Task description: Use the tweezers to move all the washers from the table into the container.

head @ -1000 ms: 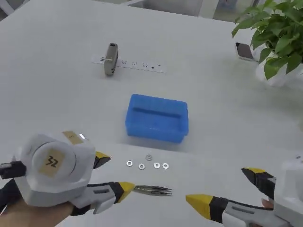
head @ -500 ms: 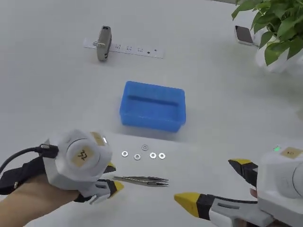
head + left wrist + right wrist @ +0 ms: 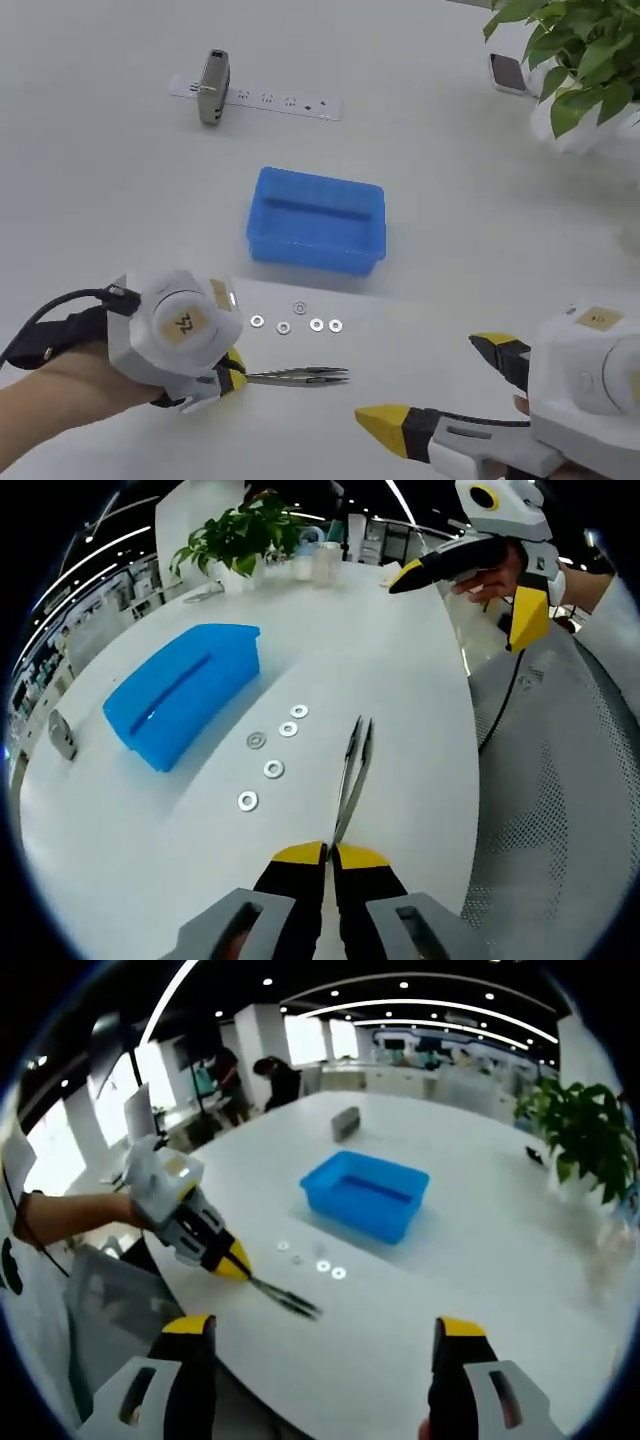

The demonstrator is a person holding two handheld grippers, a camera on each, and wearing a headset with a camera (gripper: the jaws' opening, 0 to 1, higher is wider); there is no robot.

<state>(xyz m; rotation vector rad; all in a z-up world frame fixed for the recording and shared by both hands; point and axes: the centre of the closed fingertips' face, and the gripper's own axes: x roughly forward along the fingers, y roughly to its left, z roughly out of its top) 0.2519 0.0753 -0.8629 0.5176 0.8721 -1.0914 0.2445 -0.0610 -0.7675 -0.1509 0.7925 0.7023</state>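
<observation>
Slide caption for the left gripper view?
Left gripper shut on the tweezers, tips beside five washers on the white table, blue container beyond.

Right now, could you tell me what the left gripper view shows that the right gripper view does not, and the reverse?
Left gripper view's own: the open right gripper seen from outside, raised at upper right. Right gripper view's own: the left gripper seen from outside, and people standing in the background. Shared: the tweezers clamped in the left gripper, the blue container, the washers beside it on the white table, the plant.
</observation>
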